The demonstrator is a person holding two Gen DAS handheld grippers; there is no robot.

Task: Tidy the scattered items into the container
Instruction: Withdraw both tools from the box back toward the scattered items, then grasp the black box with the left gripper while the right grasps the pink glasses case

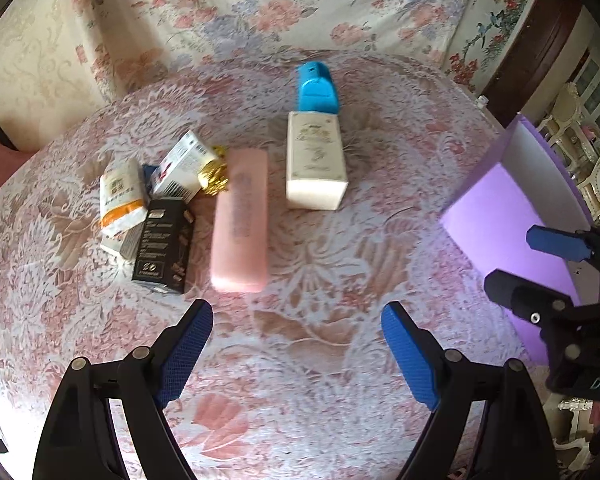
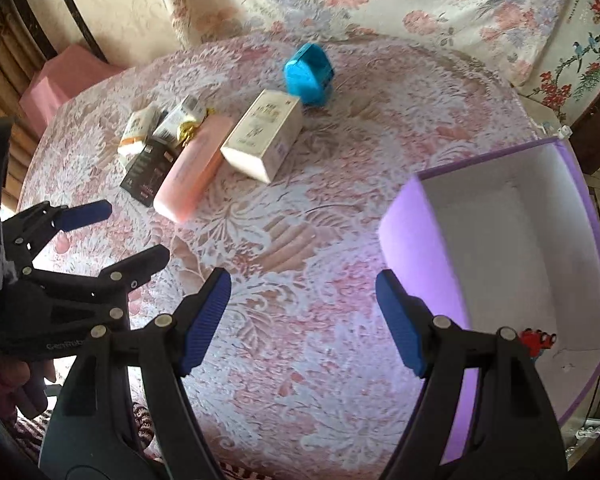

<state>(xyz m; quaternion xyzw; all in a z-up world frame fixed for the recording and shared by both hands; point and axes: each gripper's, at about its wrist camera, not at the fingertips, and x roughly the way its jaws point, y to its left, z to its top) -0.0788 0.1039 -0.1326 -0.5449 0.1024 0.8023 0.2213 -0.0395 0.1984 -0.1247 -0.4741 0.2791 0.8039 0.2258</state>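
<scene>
On the round lace-covered table lie a pink case, a cream box, a blue dispenser, a black box, two small white boxes and a gold wrapper. The purple container stands open at the right, with a small red item inside. My left gripper is open and empty, short of the pink case. My right gripper is open and empty beside the container's near wall. It also shows in the left wrist view.
A floral cloth hangs behind the table. A pink block sits off the table's far left. The table edge curves close behind the container. White chairs stand at the right.
</scene>
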